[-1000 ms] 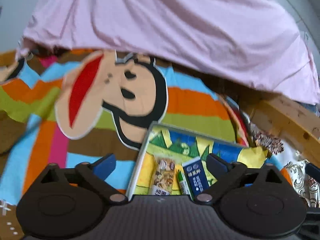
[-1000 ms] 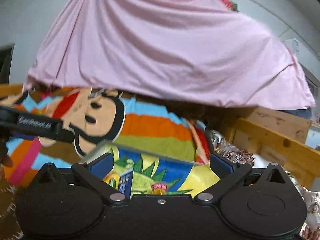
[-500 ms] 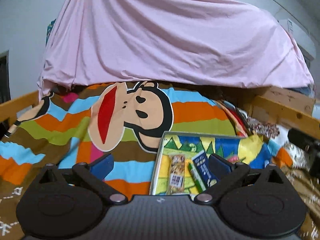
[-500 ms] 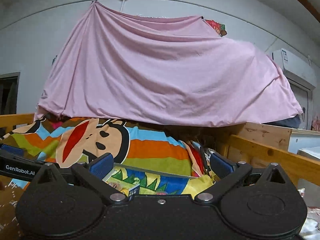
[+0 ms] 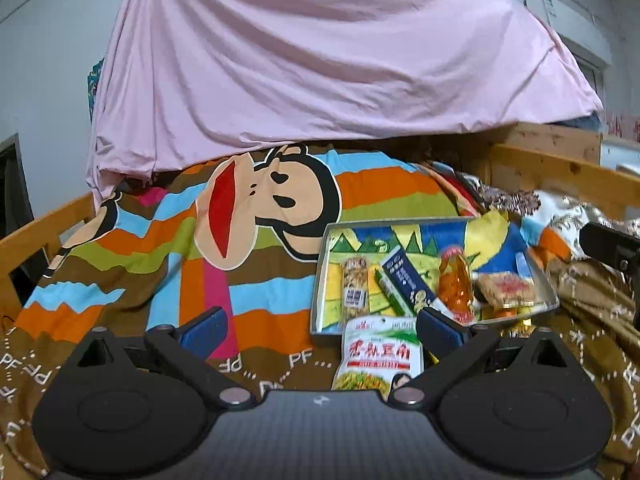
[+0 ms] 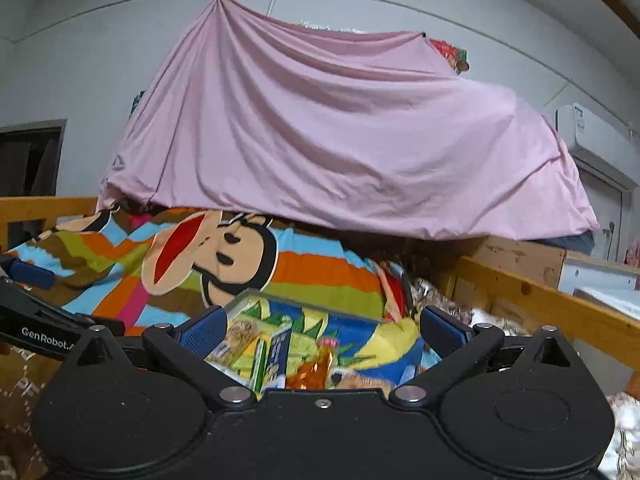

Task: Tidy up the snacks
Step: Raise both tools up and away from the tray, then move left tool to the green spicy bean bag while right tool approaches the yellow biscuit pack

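Fingers [image 5: 202, 330] of the left gripper [image 5: 320, 330] are spread wide and hold nothing; the right gripper [image 6: 320, 330] likewise gapes empty. Just ahead, a green-and-white snack packet [image 5: 378, 360] lies on the bedspread [image 5: 256, 308] against the clear tray [image 5: 320, 280] of snacks. Likely next: close on that packet and place it inside.

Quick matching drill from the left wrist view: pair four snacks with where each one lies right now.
Things:
1. granola bar
2. dark blue box
3. orange wrapped snack
4. green and white bag

Places:
A. outside the tray, at its near edge
B. in the tray, furthest left
C. in the tray, right of the dark blue box
D. in the tray, between the granola bar and the orange wrapped snack

Pairs: 1-B, 2-D, 3-C, 4-A
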